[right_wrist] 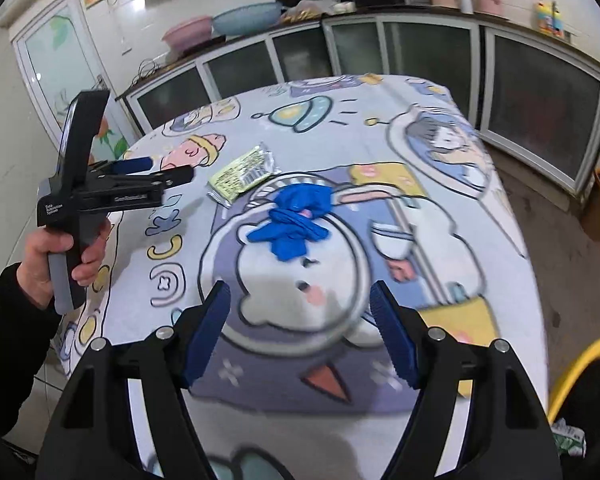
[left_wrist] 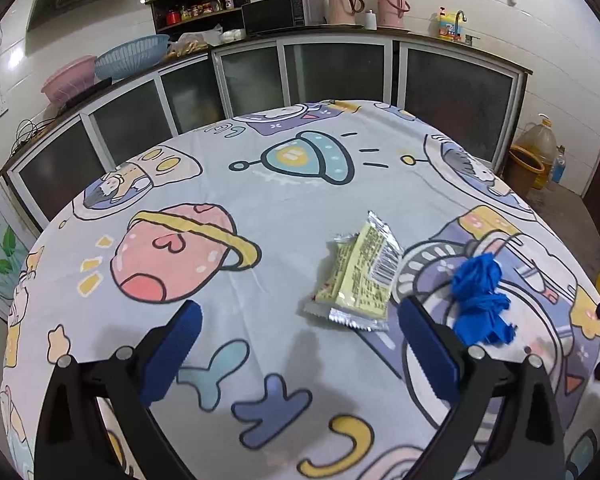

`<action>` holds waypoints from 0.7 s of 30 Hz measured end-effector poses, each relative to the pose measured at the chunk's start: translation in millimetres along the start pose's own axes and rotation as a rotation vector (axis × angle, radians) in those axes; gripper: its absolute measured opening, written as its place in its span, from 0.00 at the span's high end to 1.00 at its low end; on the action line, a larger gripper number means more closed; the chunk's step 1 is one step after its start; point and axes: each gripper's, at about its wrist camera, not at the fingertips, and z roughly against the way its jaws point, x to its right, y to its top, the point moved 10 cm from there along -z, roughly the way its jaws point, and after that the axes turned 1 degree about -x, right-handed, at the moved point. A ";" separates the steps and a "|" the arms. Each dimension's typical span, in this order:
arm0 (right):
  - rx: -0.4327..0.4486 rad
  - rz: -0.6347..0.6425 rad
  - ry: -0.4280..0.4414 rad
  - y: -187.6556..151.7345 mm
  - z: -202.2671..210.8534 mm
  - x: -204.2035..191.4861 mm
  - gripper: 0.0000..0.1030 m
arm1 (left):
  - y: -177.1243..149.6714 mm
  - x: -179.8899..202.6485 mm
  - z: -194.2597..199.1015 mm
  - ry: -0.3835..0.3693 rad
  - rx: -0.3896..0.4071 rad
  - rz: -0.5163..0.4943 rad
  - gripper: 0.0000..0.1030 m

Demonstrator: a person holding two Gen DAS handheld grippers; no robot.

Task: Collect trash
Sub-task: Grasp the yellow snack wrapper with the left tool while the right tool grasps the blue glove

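Observation:
A yellow and silver snack wrapper [left_wrist: 356,276] lies flat on the cartoon-print tablecloth [left_wrist: 260,200]. A crumpled blue glove [left_wrist: 480,300] lies just right of it. My left gripper [left_wrist: 300,316] is open and empty, hovering above the cloth just short of the wrapper. In the right wrist view the wrapper [right_wrist: 242,174] and the glove [right_wrist: 296,216] lie ahead. My right gripper [right_wrist: 300,300] is open and empty, above the cloth short of the glove. The left gripper [right_wrist: 156,172] shows from the side at the left, held in a hand.
A yellow-rimmed bin [right_wrist: 580,392] stands off the table's near right corner, with some trash inside. Kitchen cabinets [left_wrist: 332,72] run behind the table. A brown bucket [left_wrist: 524,168] and an oil jug [left_wrist: 540,140] stand on the floor at the far right.

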 end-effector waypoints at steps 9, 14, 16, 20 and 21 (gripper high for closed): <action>-0.048 -0.015 -0.030 24.3 -52.5 -10.3 0.33 | 10.4 15.9 -29.4 -0.047 -0.032 -0.026 0.08; -0.077 -0.029 -0.040 29.4 -68.8 -6.6 0.33 | 15.0 23.1 -42.1 -0.072 -0.057 -0.017 0.08; -0.085 -0.036 -0.041 30.1 -74.8 -5.1 0.33 | 17.5 25.1 -48.6 -0.074 -0.068 -0.010 0.08; -0.095 -0.033 -0.051 31.6 -83.7 -4.4 0.34 | 21.8 29.4 -59.6 -0.074 -0.078 0.001 0.08; -0.098 -0.034 -0.049 31.3 -85.5 -4.5 0.34 | 22.0 29.3 -62.0 -0.073 -0.081 0.004 0.08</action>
